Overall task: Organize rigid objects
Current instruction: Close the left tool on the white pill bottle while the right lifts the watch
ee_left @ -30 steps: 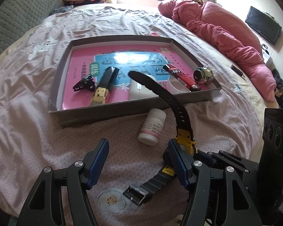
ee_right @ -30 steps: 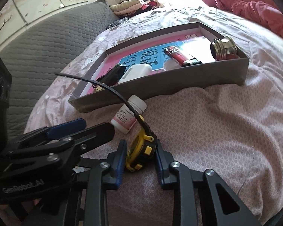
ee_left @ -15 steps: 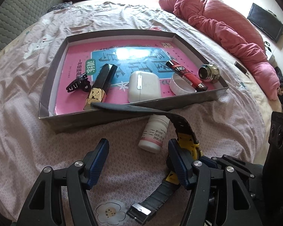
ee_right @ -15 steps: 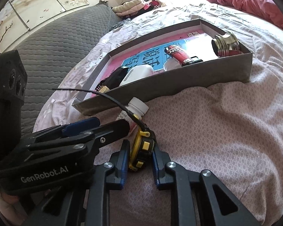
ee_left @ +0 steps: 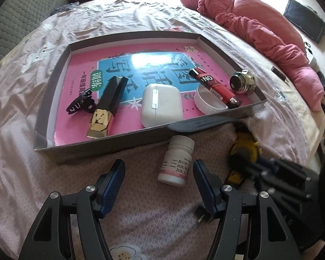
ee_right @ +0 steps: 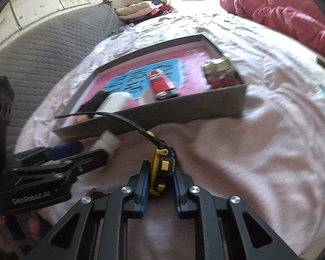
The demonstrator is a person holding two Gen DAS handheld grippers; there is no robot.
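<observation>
My right gripper [ee_right: 161,173] is closing tight on a yellow and black watch [ee_right: 161,162], its pads pressing the case on both sides. The watch's dark strap [ee_left: 205,123] reaches over the front wall of the grey tray [ee_left: 52,99]. A white pill bottle [ee_left: 176,162] lies on the bedsheet in front of the tray. My left gripper [ee_left: 158,166] stands open just short of the bottle, which sits nearer the right finger. In the tray lie a black hair clip [ee_left: 81,105], a black and gold box [ee_left: 108,106], a white earbud case [ee_left: 161,106], a white lid [ee_left: 208,104], a red tube [ee_left: 214,86] and a metal knob [ee_left: 243,83].
The tray rests on a pink patterned bedsheet [ee_left: 54,184]. A pink quilt [ee_left: 270,28] is bunched at the far right. A grey quilted headboard [ee_right: 43,49] runs along the left. The bed's edge drops off at the right, near a black screen [ee_left: 305,23].
The right gripper has shut on the watch and moved it rightward toward the tray's front corner. The strap dropped from upright to level along the tray wall. My left gripper stayed open, nearer the bottle.
</observation>
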